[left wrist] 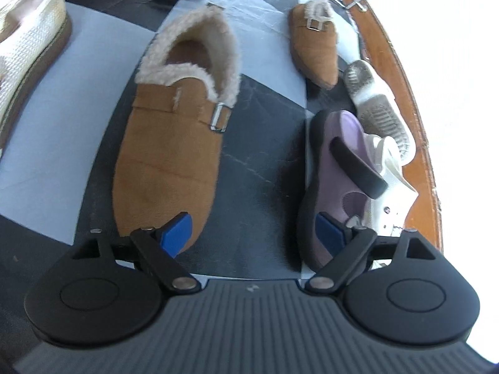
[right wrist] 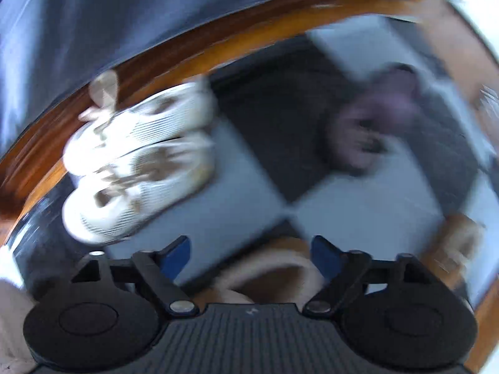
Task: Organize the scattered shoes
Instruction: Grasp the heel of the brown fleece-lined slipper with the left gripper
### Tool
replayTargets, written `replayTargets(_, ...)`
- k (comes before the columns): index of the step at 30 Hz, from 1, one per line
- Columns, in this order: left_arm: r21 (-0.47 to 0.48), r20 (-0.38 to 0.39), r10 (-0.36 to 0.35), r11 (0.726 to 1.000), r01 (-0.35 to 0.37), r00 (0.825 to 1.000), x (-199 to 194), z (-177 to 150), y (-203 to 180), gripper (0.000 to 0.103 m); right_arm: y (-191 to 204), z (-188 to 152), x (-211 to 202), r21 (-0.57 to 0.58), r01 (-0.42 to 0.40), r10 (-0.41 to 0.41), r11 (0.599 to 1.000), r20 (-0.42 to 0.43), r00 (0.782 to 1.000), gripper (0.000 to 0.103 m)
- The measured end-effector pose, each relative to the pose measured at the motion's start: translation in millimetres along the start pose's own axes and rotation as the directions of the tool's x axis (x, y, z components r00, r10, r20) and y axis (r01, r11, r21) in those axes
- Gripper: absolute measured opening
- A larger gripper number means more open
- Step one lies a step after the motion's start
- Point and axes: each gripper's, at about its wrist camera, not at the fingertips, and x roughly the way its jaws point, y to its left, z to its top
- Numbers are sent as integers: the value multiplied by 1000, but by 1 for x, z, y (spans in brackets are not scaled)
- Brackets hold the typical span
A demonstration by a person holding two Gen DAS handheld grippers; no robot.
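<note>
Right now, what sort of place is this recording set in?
Probably a home entryway or hall floor: checkered tiles edged by wood trim, strewn with shoes such as a tan slipper and a purple clog.

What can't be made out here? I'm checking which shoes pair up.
- Purple shoe, right wrist view: motion blur hides its shape.
- White shoe, left wrist view: partly behind the purple clog.
- Cream shoe, left wrist view: cut off by the left edge.
</note>
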Motion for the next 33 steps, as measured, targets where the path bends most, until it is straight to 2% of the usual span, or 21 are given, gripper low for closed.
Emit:
replayTargets(2, -5, -6, -14, 1000, 14, 1000, 1, 1, 1, 87, -43, -11, -6, 79, 53, -54, 995, 5, 999, 93)
replayTargets(6, -12, -11, -60, 998, 60, 998, -3, 0, 0, 87, -111, -38, -1, 168, 154, -145, 974, -62, 987, 93)
replayTargets(10, -6, 6, -95, 995, 95, 995, -9, 0, -9, 87, -157, -64, 9, 240, 161, -146, 957, -80, 986, 93)
replayTargets(14, 7, 27, -104, 995, 104, 994, -10, 2, -18, 87, -190, -96, 27, 352, 121, -98, 928, -84, 992, 93)
replayTargets(18, -3, 14, -135, 991, 135, 991, -5, 4, -13, 87, -213, -146, 32, 529, 65, -25, 846, -82, 996, 94)
replayTargets(19, -26, 16, -138, 990, 138, 990, -4, 7, -11, 87, -212, -162, 30, 550, 29, -1, 835, -51, 999, 94)
replayTargets(21, -64, 17, -150, 987, 151, 989, -3, 12, -9, 87, -206, -197, 24, 572, -69, 35, 818, 71, 997, 94)
replayTargets(22, -76, 18, -158, 984, 159, 987, -3, 16, -11, 87, -203, -215, 25, 594, -114, 47, 797, 126, 991, 96)
replayTargets(23, -86, 27, -165, 982, 167, 986, -3, 23, -18, 87, -202, -238, 29, 633, -161, 62, 757, 176, 982, 97)
replayTargets(26, -91, 56, -183, 978, 187, 982, 1, 40, -38, 89, -210, -289, 50, 761, -206, 74, 616, 204, 976, 96)
replayTargets(27, -101, 58, -170, 979, 176, 984, 7, 49, -48, 89, -212, -299, 53, 782, -224, 75, 582, 222, 972, 94)
replayTargets(29, -116, 67, -167, 978, 174, 984, 20, 66, -68, 89, -220, -320, 56, 809, -303, 93, 504, 297, 950, 94)
replayTargets(31, -147, 63, -208, 965, 215, 976, 37, 87, -81, 89, -227, -336, 53, 809, -375, 114, 452, 365, 924, 94)
replayTargets(33, -195, 61, -253, 946, 260, 966, 60, 124, -91, 89, -230, -348, 45, 793, -437, 108, 425, 435, 894, 94)
